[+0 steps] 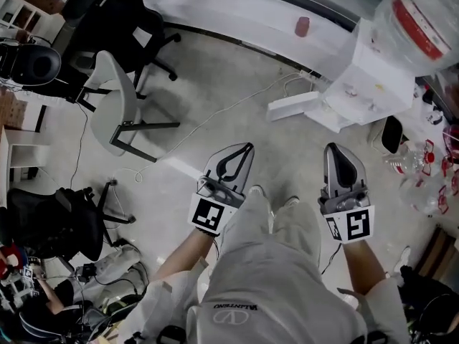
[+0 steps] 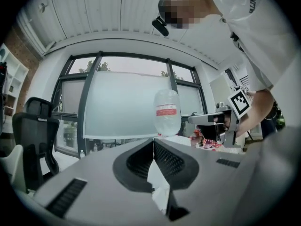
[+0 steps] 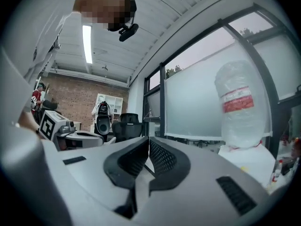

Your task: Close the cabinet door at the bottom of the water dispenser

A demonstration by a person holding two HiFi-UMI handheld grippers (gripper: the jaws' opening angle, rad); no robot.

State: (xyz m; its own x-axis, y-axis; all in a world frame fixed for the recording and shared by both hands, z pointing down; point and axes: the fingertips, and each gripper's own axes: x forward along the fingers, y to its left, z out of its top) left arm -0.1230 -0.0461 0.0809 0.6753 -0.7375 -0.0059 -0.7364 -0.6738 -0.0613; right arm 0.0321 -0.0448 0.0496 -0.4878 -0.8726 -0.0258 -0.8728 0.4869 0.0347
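The white water dispenser (image 1: 369, 74) stands at the upper right of the head view, with a big clear bottle (image 1: 423, 20) on top. Its low cabinet door (image 1: 294, 106) swings out to the left over the floor. My left gripper (image 1: 247, 147) and right gripper (image 1: 334, 147) are held side by side above my knees, both shut and empty, well short of the door. The left gripper view shows its jaws (image 2: 153, 140) closed, with the bottle (image 2: 167, 112) ahead. The right gripper view shows its jaws (image 3: 149, 138) closed too, and the bottle (image 3: 240, 105) to the right.
A grey chair (image 1: 118, 110) stands on the floor at left, with black chairs (image 1: 136, 20) behind it and at the near left (image 1: 57, 221). A white cable (image 1: 215, 117) runs across the floor. Several plastic bottles (image 1: 423, 170) lie right of the dispenser. A red cup (image 1: 302, 26) sits on the window ledge.
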